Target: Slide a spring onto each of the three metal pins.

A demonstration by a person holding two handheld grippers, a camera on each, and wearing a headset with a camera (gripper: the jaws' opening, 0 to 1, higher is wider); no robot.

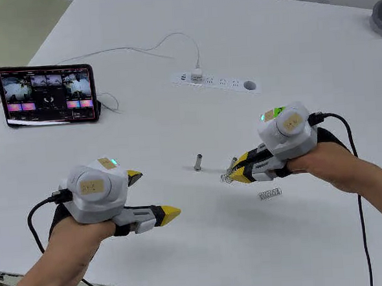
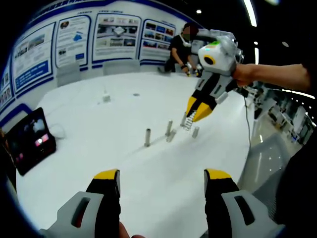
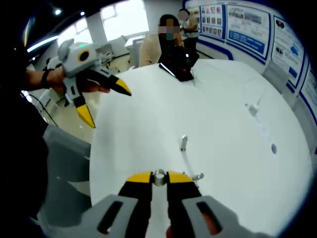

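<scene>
Left gripper (image 1: 152, 196) hangs open and empty at the near left; a bare pin (image 1: 198, 162) stands upright mid-table; just right of it the right gripper (image 1: 234, 176) is pinched tight on a spring (image 1: 226, 178), low beside a second pin (image 1: 233, 161); a loose spring (image 1: 270, 193) lies nearer, to the right. Likely trouble: held askew, the spring could catch the pin's top and topple it, or flick out of the jaws.

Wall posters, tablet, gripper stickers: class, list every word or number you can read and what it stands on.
None can be read.
Wall posters: print too blurred.
Tablet screen: picture tiles, words too small.
Tan sticker on left gripper: mark too small.
</scene>
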